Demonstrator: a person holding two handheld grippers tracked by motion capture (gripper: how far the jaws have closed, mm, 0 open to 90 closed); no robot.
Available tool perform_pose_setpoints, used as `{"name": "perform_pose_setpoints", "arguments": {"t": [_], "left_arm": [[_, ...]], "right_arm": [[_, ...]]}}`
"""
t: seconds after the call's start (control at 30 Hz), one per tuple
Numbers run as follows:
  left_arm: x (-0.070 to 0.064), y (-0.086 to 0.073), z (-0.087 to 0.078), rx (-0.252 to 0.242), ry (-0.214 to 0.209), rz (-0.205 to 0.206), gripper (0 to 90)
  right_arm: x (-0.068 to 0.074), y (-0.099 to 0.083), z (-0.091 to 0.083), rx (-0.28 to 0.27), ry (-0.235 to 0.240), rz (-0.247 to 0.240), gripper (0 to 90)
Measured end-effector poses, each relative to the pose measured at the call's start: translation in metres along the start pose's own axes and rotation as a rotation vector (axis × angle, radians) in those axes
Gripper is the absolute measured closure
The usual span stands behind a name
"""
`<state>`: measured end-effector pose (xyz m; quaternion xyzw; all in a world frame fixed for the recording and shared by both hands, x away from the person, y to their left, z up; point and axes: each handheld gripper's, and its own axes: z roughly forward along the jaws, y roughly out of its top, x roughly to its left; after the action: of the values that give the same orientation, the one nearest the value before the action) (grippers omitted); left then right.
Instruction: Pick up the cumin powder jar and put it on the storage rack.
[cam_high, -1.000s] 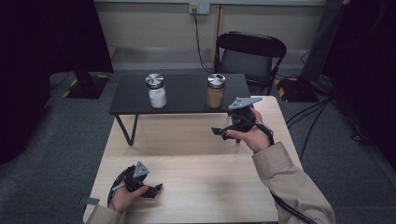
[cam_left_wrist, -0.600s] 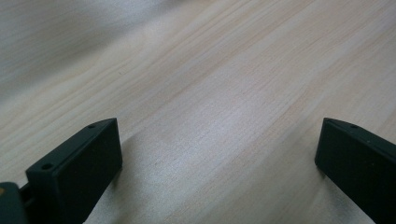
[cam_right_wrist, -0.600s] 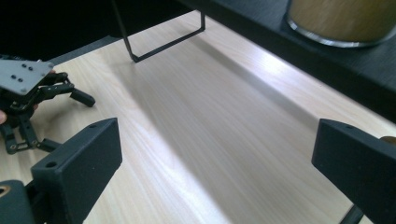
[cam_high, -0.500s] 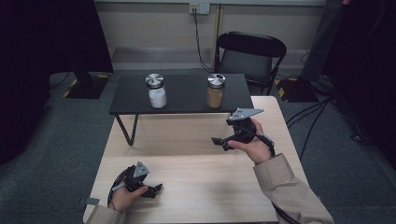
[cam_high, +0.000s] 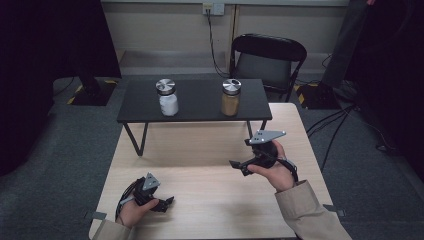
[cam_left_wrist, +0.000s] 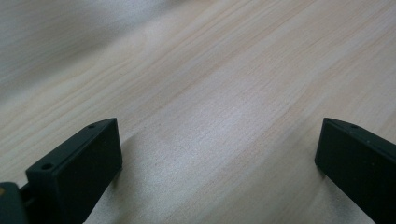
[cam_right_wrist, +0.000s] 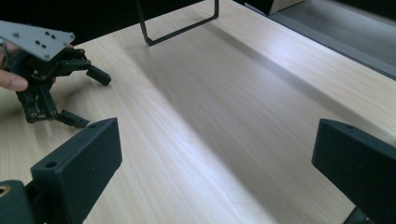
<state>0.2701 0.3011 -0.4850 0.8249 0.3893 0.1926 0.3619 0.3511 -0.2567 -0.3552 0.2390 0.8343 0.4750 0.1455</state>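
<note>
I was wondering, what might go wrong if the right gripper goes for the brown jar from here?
The brown jar stands tall and narrow on the raised black shelf, so an off-centre push from the right gripper might tip it. The white jar stands farther along the same shelf; a sideways sweep could knock it.

Overhead and jaw-level views, shared tabletop (cam_high: 210, 150)

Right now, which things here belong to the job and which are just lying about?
In the job:
brown-filled glass jar with metal lid
white-filled glass jar with metal lid
right hand-held gripper
left hand-held gripper

Lying about:
black folding chair
</note>
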Motion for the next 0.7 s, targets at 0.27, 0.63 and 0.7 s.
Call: {"name": "perform_pose_setpoints", "arguments": {"t": [0.27, 0.63, 0.7], "left_arm": [[0.000, 0.000, 0.000, -0.001, 0.001, -0.001, 0.0], [0.000, 0.000, 0.000, 0.000, 0.002, -0.001, 0.0], [0.000, 0.000, 0.000, 0.000, 0.002, -0.001, 0.0]], "right_arm": [[0.004, -0.022, -0.004, 0.001, 0.008, 0.017, 0.7], [0.005, -0.047, -0.003, 0.012, 0.025, 0.045, 0.7], [0.005, -0.054, -0.002, 0.015, 0.028, 0.041, 0.6]]}}
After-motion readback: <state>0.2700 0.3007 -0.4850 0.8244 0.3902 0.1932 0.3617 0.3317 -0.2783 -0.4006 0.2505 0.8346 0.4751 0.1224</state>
